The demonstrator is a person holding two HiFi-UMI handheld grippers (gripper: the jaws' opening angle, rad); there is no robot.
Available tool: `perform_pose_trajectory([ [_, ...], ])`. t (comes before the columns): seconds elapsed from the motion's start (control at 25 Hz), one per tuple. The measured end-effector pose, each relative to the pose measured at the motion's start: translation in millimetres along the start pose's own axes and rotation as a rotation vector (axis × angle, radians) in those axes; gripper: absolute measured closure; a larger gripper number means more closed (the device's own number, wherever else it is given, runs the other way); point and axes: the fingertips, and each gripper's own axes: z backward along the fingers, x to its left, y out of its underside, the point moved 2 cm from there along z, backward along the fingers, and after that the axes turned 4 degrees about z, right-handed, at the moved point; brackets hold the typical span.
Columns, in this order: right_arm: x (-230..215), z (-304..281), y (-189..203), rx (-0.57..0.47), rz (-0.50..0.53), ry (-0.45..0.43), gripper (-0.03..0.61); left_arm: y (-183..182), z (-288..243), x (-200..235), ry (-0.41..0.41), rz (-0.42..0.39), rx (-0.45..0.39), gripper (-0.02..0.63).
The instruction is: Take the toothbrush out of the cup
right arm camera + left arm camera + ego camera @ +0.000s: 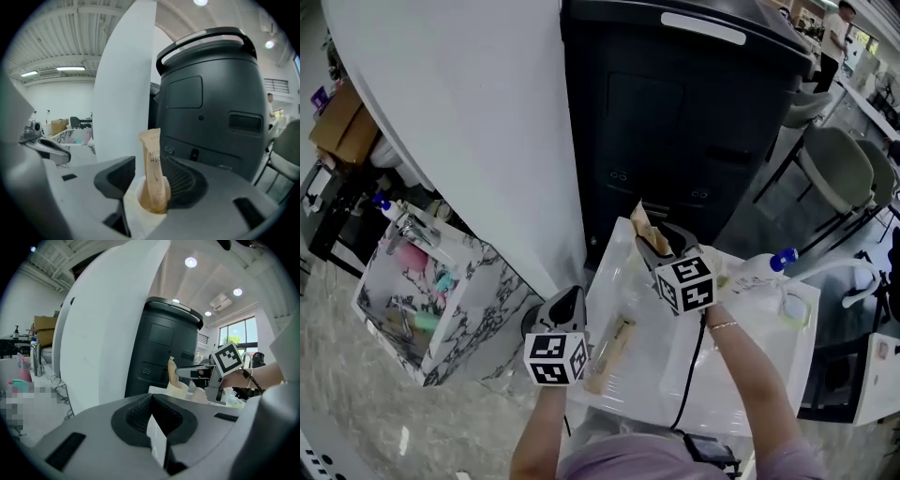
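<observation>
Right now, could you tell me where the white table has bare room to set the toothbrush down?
Bare white table lies between the flat wrapped packet and the cable, and at the near right corner beyond the forearm. The far end is crowded: the right gripper holds the cup there, a spray bottle beside it.

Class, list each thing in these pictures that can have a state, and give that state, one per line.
left gripper: jaws together, empty.
right gripper: shut on the cup.
cup: upright, gripped.
toothbrush: wrapped, standing in the cup.
second packet: lying flat on the table.
bottle: blue cap on.
</observation>
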Motion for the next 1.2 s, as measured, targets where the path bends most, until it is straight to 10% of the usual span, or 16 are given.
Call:
perform_pose_trajectory([
  [0.6,-3.8,-18.2,-3.7,0.022,0.102,0.042,0.491,6.5,-23.0,10.6,0.036,0.026,0.025,0.613],
  [1.2,-9.8,55.5,-78.0,-0.341,0.178,0.175,0.526,-4.9,19.9,-7.7,-0.053,0.012,-0.055,0.614],
])
